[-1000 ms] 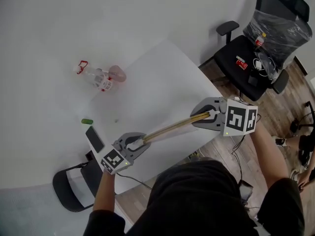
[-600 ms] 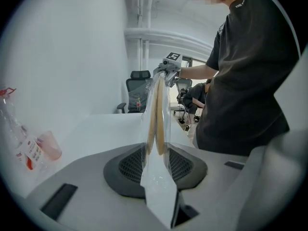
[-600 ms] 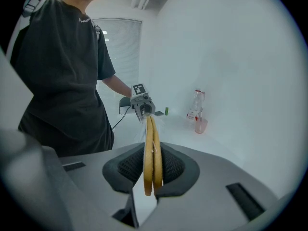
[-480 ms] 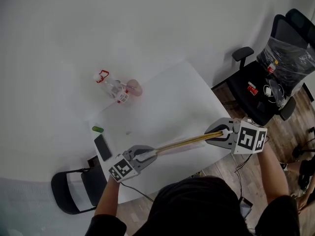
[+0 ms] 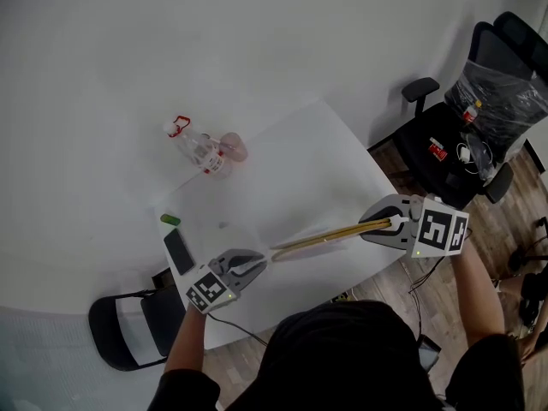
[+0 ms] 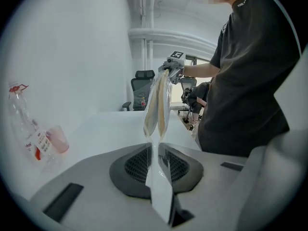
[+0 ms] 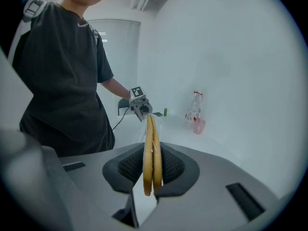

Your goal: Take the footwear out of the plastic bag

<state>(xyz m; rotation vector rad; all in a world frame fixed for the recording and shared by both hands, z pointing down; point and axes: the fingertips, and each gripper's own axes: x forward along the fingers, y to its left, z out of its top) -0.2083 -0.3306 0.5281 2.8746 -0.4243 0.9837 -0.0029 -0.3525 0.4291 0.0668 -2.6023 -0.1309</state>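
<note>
The footwear spans lengthwise above the tabletop. The left gripper has jaws that have just been closing and pinch the plastic bag. The right gripper has jaws clamping the footwear's other end.

Bright, diffuse light is provided throughout; shadows are faint. Both gripper views are fisheye-distorted and black-vignetted at the corners.

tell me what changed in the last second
The left gripper drew back off the end of the slippers; its jaws have just been closing and now pinch the clear plastic bag. The right gripper still clamps the slippers; bottle and phone unmoved.
</note>
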